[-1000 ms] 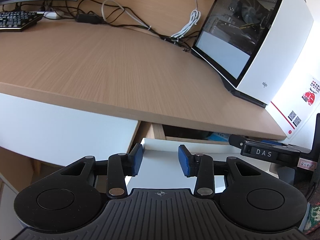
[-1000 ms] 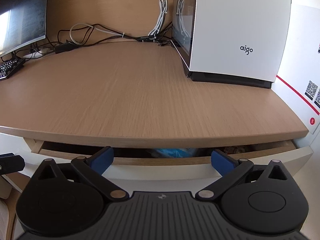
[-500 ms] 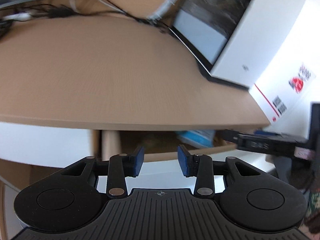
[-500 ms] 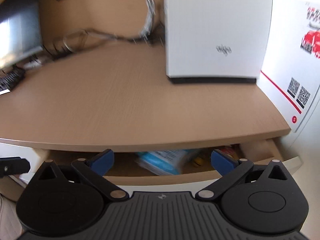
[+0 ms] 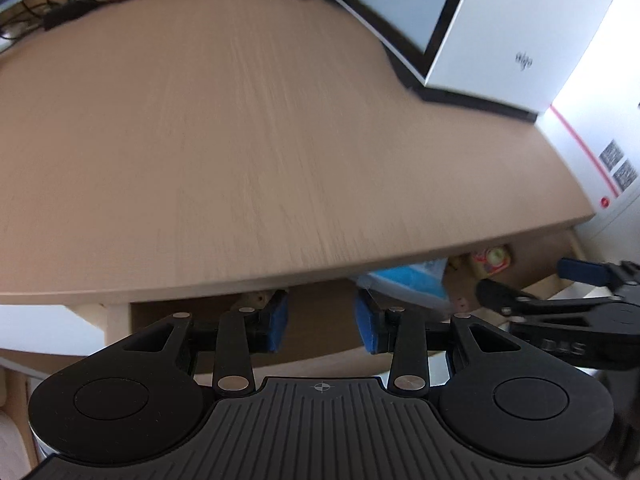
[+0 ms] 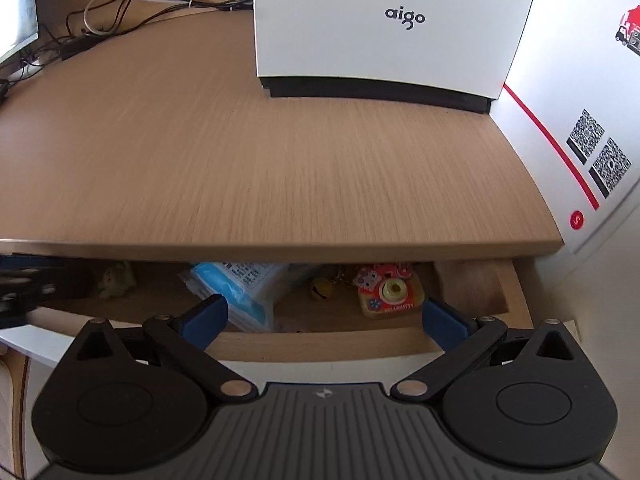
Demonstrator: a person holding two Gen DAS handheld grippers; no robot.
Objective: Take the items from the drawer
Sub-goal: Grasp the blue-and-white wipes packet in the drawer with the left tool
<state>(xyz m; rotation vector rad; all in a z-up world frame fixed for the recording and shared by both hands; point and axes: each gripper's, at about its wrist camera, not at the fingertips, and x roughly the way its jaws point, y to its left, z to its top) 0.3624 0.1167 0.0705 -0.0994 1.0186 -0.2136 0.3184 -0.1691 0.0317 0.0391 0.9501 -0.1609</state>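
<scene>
Drawer (image 6: 472,280) sits part-open under desk top (image 6: 280,160), items inside: blue tissue pack (image 6: 240,284) mid-drawer, small bell (image 6: 322,289) just right of it, pink toy camera (image 6: 390,294) right of bell, pale figurine (image 6: 116,278) toward drawer's left end. Right gripper (image 6: 324,318) hangs over drawer front, fingers spread wide, nothing btwn them. Left gripper (image 5: 322,322) near drawer's left part, fingers apart w/ a narrower gap, also holding nothing. White aigo PC case (image 6: 392,24) stands on desk behind drawer.
</scene>
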